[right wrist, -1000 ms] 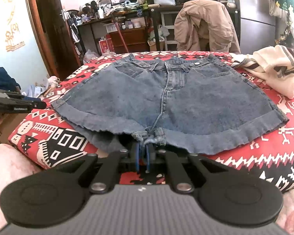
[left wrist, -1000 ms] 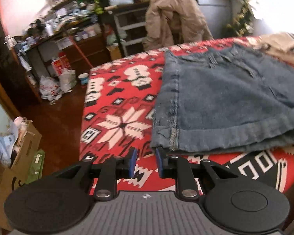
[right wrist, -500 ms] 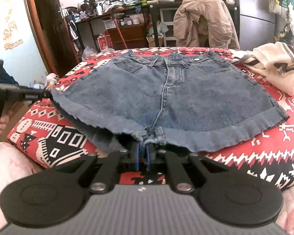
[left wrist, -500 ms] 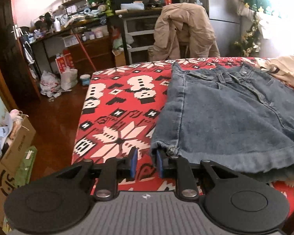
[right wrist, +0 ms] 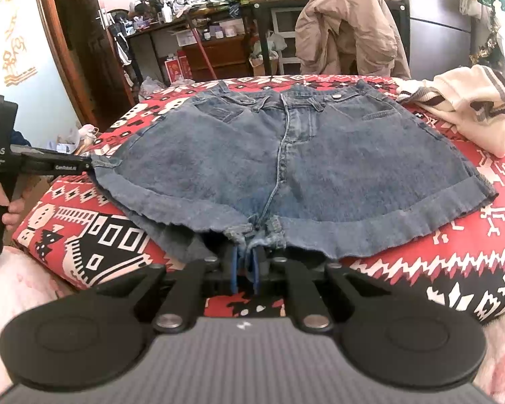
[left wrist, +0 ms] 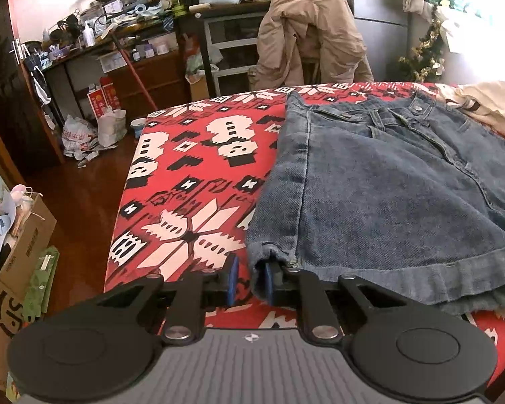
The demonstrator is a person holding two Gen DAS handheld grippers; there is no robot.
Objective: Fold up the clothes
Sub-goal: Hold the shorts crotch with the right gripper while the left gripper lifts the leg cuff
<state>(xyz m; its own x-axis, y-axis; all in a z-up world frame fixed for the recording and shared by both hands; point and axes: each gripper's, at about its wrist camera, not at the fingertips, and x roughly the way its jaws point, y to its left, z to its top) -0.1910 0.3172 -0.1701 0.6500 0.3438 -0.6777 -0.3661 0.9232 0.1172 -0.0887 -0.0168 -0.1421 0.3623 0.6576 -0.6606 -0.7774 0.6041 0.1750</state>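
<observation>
Basically nothing folded yet: the denim shorts lie spread flat, front up, on the red patterned bed cover, waistband at the far side and cuffed hems toward the cameras. Both leg openings look unfolded, so every fold is left to do, as far as I can judge.

Left hand-held gripper sits at the outer corner of the near leg hem; its jaws are closing, the hem corner hangs down between the blue pads, but a gap shows on one side, so no firm pinch yet. In the right wrist view that tool reaches the same corner from the side, held by a person's hand.

Right hand-held gripper is at the crotch point of the shorts, pads nearly together with frayed denim between them — reads as gripping the crotch fabric.

Cream striped sweater lies bunched on the bed beside the shorts, apart from them, also unfolded — probably next in line.

Containers: cardboard box on the floor beside the bed, stuffed with cloth and paper bits, contents unclear. White plastic bags farther back on the floor, contents can't tell. Tan jacket draped over a chair behind the bed
</observation>
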